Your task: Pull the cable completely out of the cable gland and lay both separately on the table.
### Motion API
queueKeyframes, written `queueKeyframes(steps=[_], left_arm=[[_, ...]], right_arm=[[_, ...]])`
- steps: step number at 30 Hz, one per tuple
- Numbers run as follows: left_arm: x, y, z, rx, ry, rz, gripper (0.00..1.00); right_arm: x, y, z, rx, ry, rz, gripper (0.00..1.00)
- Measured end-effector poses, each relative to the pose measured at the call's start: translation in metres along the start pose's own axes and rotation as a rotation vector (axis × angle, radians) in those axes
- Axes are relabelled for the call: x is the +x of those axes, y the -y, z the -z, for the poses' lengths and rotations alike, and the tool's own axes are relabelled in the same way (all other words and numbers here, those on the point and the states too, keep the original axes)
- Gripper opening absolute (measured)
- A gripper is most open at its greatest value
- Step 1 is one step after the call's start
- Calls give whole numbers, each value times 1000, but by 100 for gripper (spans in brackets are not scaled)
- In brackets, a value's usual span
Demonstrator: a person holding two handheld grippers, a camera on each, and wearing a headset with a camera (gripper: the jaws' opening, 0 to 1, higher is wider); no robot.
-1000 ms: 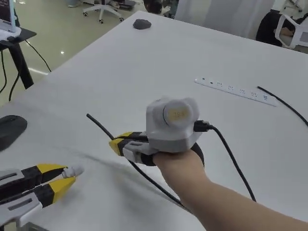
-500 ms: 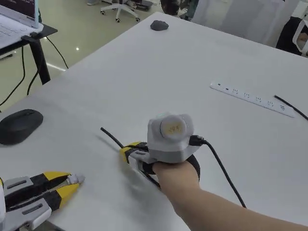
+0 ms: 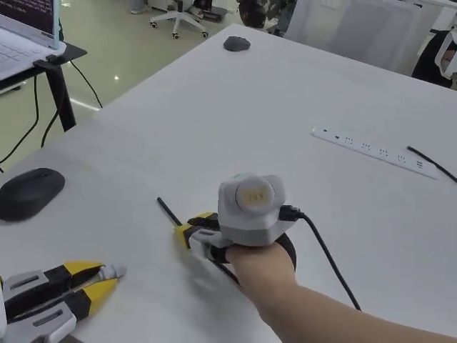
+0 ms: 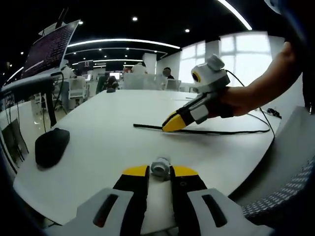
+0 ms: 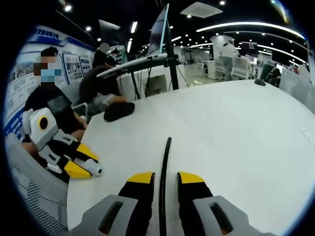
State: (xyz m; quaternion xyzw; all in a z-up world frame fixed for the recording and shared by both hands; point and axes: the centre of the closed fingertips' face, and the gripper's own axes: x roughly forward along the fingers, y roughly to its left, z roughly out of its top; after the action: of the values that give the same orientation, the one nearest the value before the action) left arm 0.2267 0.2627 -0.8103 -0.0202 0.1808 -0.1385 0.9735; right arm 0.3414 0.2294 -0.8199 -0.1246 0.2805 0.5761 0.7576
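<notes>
A thin black cable (image 3: 168,211) lies on the white table (image 3: 285,107), and its free end sticks out up-left past my right gripper (image 3: 183,234). In the right gripper view the cable (image 5: 165,162) runs between the jaws of the right gripper (image 5: 165,178), which stand wider apart than the cable is thick. My left gripper (image 3: 107,277) sits at the table's near left corner, shut on the small grey cable gland (image 3: 113,271). The gland (image 4: 160,167) sits between the tips of the left gripper (image 4: 160,172), clear of the cable (image 4: 147,127).
A black mouse (image 3: 28,191) lies at the left edge and another dark object (image 3: 236,43) at the far end. A white power strip (image 3: 375,151) lies at the right with a black lead (image 3: 432,163) beside it. A laptop stand (image 3: 43,50) stands off the table's left side.
The camera has shifted. The right gripper has crept toward the cable's free end, so less cable sticks out beyond its jaws. The left gripper still holds the gland in the same place.
</notes>
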Motion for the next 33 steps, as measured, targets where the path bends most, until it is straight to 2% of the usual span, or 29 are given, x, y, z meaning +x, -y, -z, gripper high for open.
queueKeyframes(steps=[1,2,4,5,7,9,12,14,15,17,18,20,21,22,24,28,30,31,32,33], left_arm=[[-1,1,0,22,-2,6,22],[0,3,-3,0,12,10,30],[0,5,-4,-38,2,16,39],[-1,6,-6,-25,7,14,38],[0,9,-13,17,23,25,37],[3,12,-19,11,51,66,47],[8,14,-31,24,80,81,65],[11,14,-42,29,108,87,71],[12,15,-45,26,110,94,72],[16,19,-53,11,126,132,73],[18,24,-58,12,131,155,75],[22,35,-66,12,148,215,87],[24,37,-68,15,141,221,91],[26,41,-70,20,135,234,94],[29,48,-77,16,125,267,95],[37,68,-94,20,130,350,96],[41,77,-101,4,137,392,99],[43,86,-104,-7,138,433,98],[44,90,-105,-10,130,447,98],[47,95,-106,0,117,468,99]], right_arm=[[-1,1,0,-10,-2,5,17],[-2,3,2,-20,-11,7,20],[-9,4,4,-30,-27,11,26],[-12,5,4,-32,-29,11,33],[-21,8,4,-37,-34,9,39],[-31,11,3,-47,-26,17,43],[-49,14,4,-37,-16,29,55],[-70,15,7,-20,-13,40,64],[-77,17,8,-21,-13,49,68],[-95,21,13,-30,-17,64,74],[-106,23,18,-43,-24,74,77],[-123,23,25,-76,-31,63,78],[-136,26,32,-82,-41,83,79],[-145,28,35,-83,-40,97,85],[-167,35,47,-8,-52,128,90],[-210,51,56,70,-6,203,99],[-228,55,61,89,2,230,99],[-239,55,65,90,5,230,99],[-247,55,67,93,9,235,99],[-260,58,72,93,7,267,99]])
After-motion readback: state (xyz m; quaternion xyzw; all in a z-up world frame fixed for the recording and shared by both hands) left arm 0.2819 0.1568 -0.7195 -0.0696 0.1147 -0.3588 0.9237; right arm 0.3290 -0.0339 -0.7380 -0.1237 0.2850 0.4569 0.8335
